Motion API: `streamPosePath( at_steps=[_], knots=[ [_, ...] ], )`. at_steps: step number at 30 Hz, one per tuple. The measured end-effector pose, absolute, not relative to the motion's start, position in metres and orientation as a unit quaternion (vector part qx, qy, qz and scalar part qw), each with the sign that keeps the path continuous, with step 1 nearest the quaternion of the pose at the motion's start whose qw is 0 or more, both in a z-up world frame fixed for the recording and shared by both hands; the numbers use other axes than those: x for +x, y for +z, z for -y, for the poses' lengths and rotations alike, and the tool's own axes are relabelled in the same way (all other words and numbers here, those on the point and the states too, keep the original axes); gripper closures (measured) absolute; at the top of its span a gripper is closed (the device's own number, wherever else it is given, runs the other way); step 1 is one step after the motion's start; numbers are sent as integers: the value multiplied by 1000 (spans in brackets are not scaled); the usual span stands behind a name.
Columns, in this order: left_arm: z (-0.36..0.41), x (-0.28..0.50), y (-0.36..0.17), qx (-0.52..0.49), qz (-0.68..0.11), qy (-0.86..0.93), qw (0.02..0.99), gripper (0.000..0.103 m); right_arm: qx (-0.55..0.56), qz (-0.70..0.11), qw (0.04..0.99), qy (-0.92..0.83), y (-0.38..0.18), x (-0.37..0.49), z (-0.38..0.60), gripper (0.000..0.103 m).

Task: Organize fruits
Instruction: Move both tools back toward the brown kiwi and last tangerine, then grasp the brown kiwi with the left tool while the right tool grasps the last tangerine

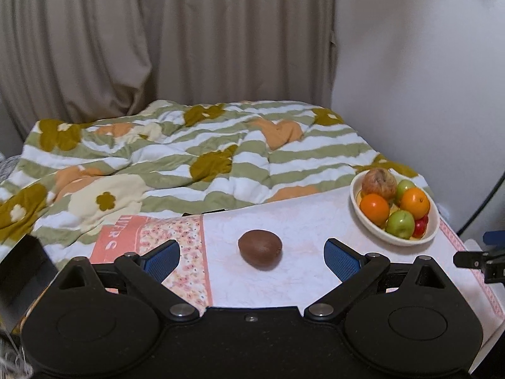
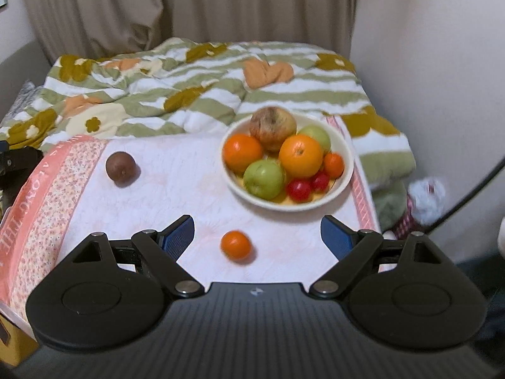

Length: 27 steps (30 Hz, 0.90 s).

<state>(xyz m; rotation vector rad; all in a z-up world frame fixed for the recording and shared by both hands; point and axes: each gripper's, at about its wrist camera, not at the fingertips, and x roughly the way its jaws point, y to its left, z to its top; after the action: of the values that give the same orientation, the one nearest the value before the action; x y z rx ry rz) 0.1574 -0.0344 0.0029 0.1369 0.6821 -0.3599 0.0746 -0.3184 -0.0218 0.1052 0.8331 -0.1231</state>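
Pale tablecloth; round brown fruit

In the left wrist view, the bowl hides all but a red sliver of a small fruit at its lower right. The cloth's lettering at centre left is partly cut off. In the right wrist view, a white bundle at the right edge is too blurred to identify, as is the small orange at lower centre.

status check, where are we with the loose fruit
Left gripper jaws open, round brown fruit between them, ungrasped. Right gripper open over small orange fruit. White bowl of fruit ahead; path looks clear.
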Motion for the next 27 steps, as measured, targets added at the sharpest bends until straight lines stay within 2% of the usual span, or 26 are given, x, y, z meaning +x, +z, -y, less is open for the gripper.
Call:
streamPosePath(
  at_steps=[12, 27],
  knots=[
    [31, 232, -35, 120, -358, -272, 885, 3, 97, -455, 875, -133, -67, 101, 287, 0],
    [61, 279, -91, 135, -416, -314, 842, 6, 117, -474, 857, -167, -109, 119, 289, 4]
  ],
)
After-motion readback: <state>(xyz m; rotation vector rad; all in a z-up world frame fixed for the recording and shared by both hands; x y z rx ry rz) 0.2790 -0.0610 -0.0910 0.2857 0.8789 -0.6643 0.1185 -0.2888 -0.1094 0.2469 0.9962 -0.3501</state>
